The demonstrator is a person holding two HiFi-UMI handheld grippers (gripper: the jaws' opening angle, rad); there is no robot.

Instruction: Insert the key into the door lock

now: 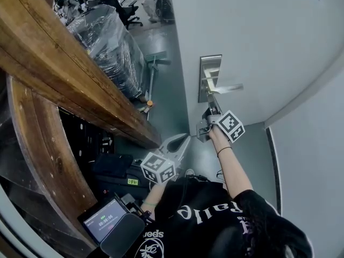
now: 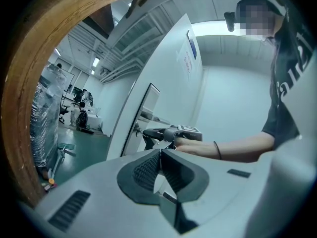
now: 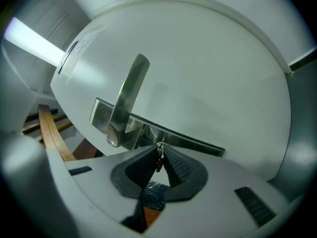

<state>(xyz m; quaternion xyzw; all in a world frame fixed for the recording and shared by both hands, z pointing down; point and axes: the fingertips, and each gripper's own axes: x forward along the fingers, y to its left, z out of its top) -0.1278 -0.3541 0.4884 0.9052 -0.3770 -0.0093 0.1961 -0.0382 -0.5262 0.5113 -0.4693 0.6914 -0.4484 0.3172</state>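
A steel lock plate (image 1: 209, 74) with a lever handle (image 1: 224, 88) sits on the white door (image 1: 258, 31). My right gripper (image 1: 211, 108) is held up against the plate's lower end, shut on a small metal key (image 3: 159, 158). In the right gripper view the key's tip sits just at the lock plate (image 3: 171, 137), below the lever handle (image 3: 128, 97); the keyhole itself is hidden. My left gripper (image 1: 184, 138) hangs lower and left of the door, its pads together with nothing between them. The left gripper view shows the right gripper (image 2: 148, 133) at the lock plate (image 2: 144, 114).
A heavy wooden frame (image 1: 64, 74) runs along the left. Behind it stand a plastic-wrapped pallet load (image 1: 110, 42) and a mop (image 1: 151, 74) on the green floor. A small screen device (image 1: 105, 219) is at the person's waist. People sit far back (image 1: 156, 1).
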